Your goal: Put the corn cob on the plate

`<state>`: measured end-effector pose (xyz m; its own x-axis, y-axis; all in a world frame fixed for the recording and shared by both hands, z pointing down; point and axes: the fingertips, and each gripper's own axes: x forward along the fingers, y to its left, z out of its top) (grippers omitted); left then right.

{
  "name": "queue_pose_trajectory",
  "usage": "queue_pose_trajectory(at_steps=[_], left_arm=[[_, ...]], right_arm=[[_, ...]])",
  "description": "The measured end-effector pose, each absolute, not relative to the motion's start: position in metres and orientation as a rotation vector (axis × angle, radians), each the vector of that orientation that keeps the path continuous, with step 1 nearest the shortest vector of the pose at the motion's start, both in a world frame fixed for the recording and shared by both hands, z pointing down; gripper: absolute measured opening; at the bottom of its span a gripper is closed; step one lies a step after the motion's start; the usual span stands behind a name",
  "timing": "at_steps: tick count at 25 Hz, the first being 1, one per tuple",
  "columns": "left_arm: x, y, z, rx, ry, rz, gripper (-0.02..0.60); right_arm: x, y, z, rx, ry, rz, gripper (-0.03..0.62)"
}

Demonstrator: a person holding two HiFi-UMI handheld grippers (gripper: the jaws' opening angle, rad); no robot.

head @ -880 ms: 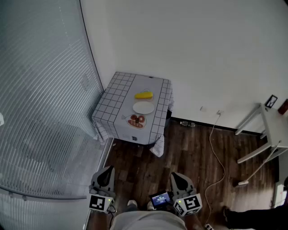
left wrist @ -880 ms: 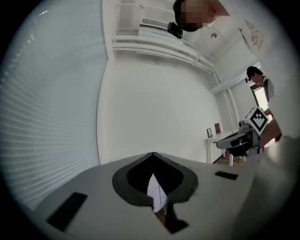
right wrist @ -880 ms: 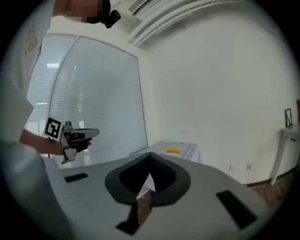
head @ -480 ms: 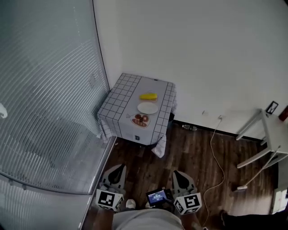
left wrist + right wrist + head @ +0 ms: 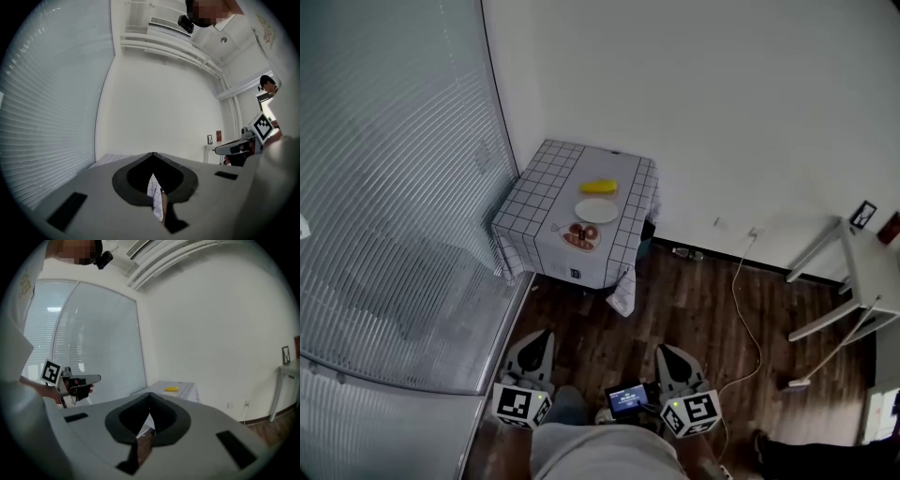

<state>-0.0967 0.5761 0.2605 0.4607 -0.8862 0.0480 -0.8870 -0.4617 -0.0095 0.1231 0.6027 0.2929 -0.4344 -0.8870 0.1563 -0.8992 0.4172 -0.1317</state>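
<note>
Jaws together, empty, on left gripper and right gripper, well apart from corn cob at twelve o'clock of plate; risked shoving cob away if unopened.

I am facing a checked cloth hanging matt at upper centre, a smooth white plate on it, and dark wood floorboards gleaming faintly below.

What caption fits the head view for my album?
The left gripper and right gripper, both shut, over the wood floor; corn cob beside the white plate on the checked table.
</note>
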Motion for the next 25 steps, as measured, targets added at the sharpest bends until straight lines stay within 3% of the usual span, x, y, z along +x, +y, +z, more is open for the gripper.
queue_pose_trajectory(at_steps=[5, 11, 16, 25], left_arm=[[-0.091, 0.561, 0.259, 2.703, -1.581, -0.022, 0.006], [-0.083, 0.518, 0.273, 2.736, -1.577, 0.061, 0.006], [-0.1, 0.456, 0.275, 2.72, -1.613, 0.019, 0.006], [-0.109, 0.299, 0.265, 2.83, -1.581, 0.199, 0.006]], right_arm=[[0.137, 0.596, 0.306, 1.677, -2.524, 0.289, 0.006], [0.15, 0.556, 0.317, 1.759, -2.464, 0.309, 0.006], [0.144, 0.492, 0.318, 1.805, -2.43, 0.271, 0.006], [0.126, 0.331, 0.306, 1.893, -2.359, 0.265, 0.006]])
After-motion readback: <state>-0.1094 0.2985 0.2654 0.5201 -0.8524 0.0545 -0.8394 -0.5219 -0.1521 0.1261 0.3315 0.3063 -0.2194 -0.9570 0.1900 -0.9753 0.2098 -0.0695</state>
